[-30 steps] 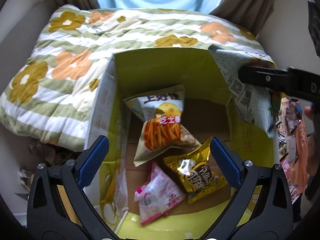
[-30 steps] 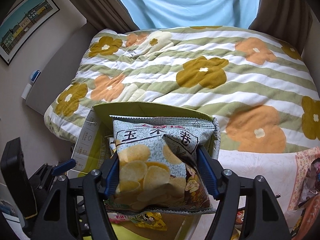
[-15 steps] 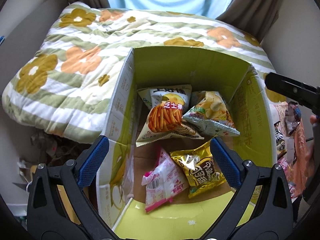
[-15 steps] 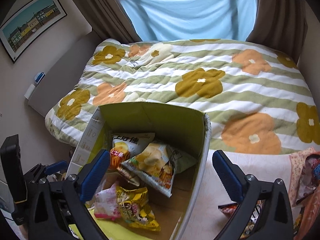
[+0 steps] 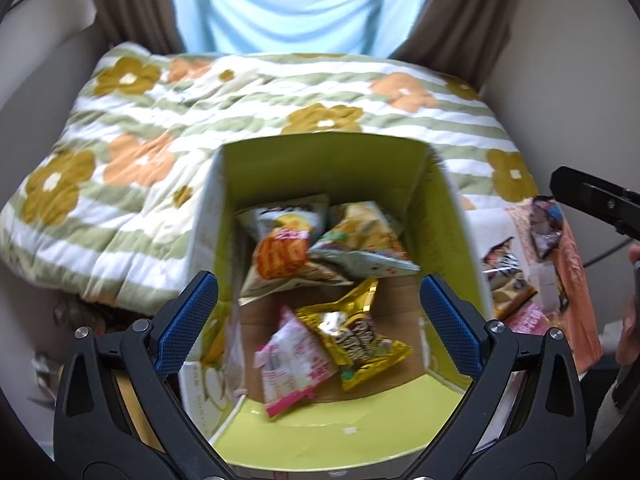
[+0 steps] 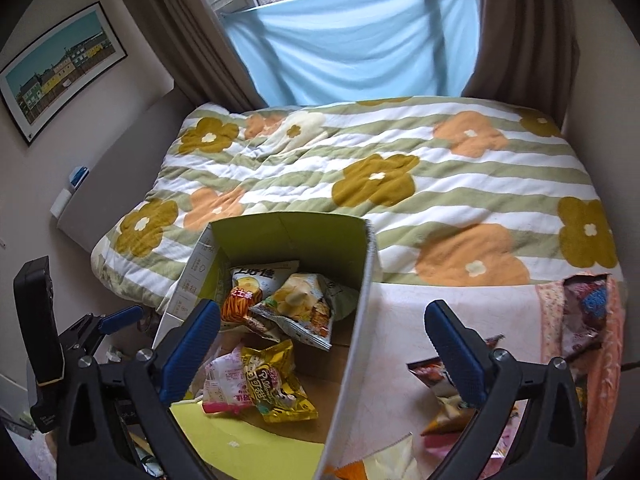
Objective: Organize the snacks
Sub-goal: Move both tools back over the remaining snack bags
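Observation:
An open cardboard box point(image 5: 440, 216) point(image 6: 360, 280) with yellow-green inner walls stands at the foot of the bed. Inside lie several snack bags: a fries bag point(image 5: 280, 252) point(image 6: 240, 296), a grey-green chip bag point(image 5: 360, 240) point(image 6: 300, 304), a gold bag point(image 5: 356, 340) point(image 6: 272, 380) and a pink bag point(image 5: 292, 364) point(image 6: 220, 384). My left gripper point(image 5: 318, 320) hangs open above the box with nothing between its fingers. My right gripper point(image 6: 320, 352) is open and empty over the box's right wall. More snack bags point(image 5: 516, 276) point(image 6: 444, 396) lie on a cloth to the right.
A flowered quilt point(image 6: 380, 176) covers the bed beyond the box. A pale cloth point(image 6: 404, 320) lies right of the box, with an orange patterned cloth point(image 6: 600, 360) further right. A person's hand point(image 5: 628, 320) shows at the right edge. Curtains and a blue sheet hang behind.
The right gripper opened and dropped the grey-green chip bag into the box beside the fries bag. Both grippers have since risen and pulled back from the box.

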Action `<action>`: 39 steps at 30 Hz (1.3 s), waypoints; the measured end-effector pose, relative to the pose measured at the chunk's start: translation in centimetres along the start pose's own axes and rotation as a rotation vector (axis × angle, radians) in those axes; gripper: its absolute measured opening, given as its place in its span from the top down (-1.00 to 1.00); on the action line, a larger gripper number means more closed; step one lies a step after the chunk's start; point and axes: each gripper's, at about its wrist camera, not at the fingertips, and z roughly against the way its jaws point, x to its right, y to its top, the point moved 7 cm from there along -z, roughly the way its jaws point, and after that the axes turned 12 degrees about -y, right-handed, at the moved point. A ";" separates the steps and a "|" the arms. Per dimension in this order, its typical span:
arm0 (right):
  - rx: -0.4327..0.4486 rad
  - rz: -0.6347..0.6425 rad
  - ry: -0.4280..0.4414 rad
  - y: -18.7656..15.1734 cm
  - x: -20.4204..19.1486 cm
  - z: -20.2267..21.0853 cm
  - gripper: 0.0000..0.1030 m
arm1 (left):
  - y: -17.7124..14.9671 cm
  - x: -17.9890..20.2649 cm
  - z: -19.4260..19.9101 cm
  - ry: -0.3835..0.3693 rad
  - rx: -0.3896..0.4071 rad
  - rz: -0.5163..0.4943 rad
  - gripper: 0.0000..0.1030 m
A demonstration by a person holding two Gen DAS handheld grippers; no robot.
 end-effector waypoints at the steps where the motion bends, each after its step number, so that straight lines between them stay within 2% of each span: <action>1: 0.009 -0.014 -0.013 -0.1 0.7 0.8 -0.98 | 0.2 0.7 0.0 -0.015 0.003 -0.013 -0.95; 11: 0.090 -0.092 -0.118 -1.3 7.8 7.7 -0.98 | 0.0 10.0 0.5 -0.114 0.028 -0.119 -0.95; 16: 0.104 -0.102 -0.128 -3.4 12.2 10.3 -0.98 | -2.1 15.2 0.4 -0.105 0.034 -0.128 -0.95; 20: 0.069 -0.106 -0.114 -6.2 15.3 11.0 -0.98 | -5.0 18.3 0.1 -0.074 0.027 -0.082 -0.95; 24: 0.013 -0.105 -0.121 -9.7 18.0 10.6 -0.98 | -8.8 20.3 -1.0 -0.013 -0.015 -0.012 -0.95; 31: -0.078 -0.115 -0.042 -15.3 20.0 8.9 -0.98 | -14.6 21.0 -2.4 0.049 -0.077 0.119 -0.95; 35: -0.141 -0.135 -0.031 -18.5 20.0 7.6 -0.98 | -16.4 20.8 -3.9 0.078 -0.091 0.175 -0.95; 39: -0.199 -0.218 -0.003 -21.7 20.1 6.0 -0.98 | -17.4 20.1 -6.7 0.071 -0.127 0.233 -0.95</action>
